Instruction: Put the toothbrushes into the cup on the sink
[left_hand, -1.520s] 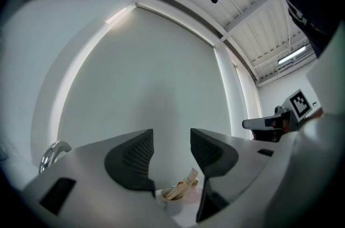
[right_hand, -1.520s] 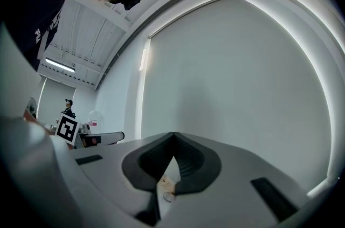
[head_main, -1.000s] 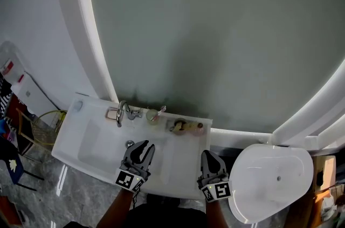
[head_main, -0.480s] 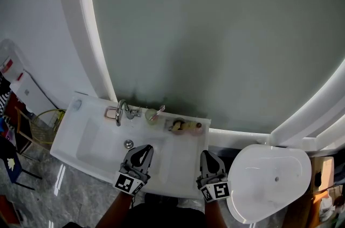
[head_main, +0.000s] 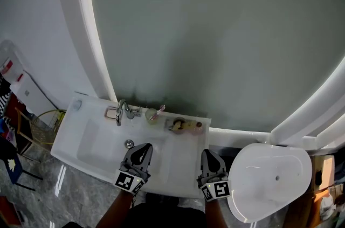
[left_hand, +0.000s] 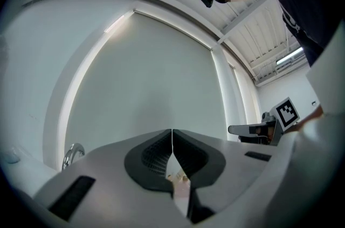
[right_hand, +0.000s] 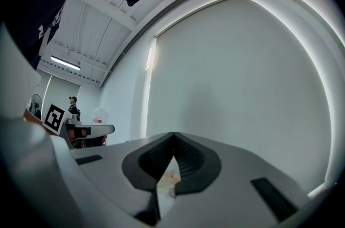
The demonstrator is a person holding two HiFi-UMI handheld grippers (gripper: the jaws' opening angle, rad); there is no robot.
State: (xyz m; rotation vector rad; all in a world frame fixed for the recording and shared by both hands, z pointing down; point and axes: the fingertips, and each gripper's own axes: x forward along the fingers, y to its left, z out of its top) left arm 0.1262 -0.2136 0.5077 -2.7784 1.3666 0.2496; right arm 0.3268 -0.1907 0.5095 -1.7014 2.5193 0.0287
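Note:
In the head view a white sink (head_main: pixel 97 152) stands at the lower left with a chrome faucet (head_main: pixel 122 111) on its back ledge. Right of the faucet is a small pale cup (head_main: pixel 152 116), and a pinkish toothbrush (head_main: pixel 160 109) leans out of it. My left gripper (head_main: pixel 143 148) hovers over the sink's front right part; its jaws have just closed with nothing between them, and its own view shows them (left_hand: pixel 172 138) meeting. My right gripper (head_main: pixel 209 155), shut and empty, is at the sink's front right corner, with the jaws (right_hand: pixel 173 140) together in its own view.
A small tray with brownish items (head_main: pixel 182 125) sits on the ledge right of the cup. A white toilet lid (head_main: pixel 275 178) is close on the right. A wire basket (head_main: pixel 47 125) and a chair stand left of the sink. A large arched grey panel (head_main: pixel 215 33) fills the wall behind.
The left gripper's jaws were apart a second ago and are now together, holding nothing. The right gripper, the cup and the toothbrush have stayed where they were.

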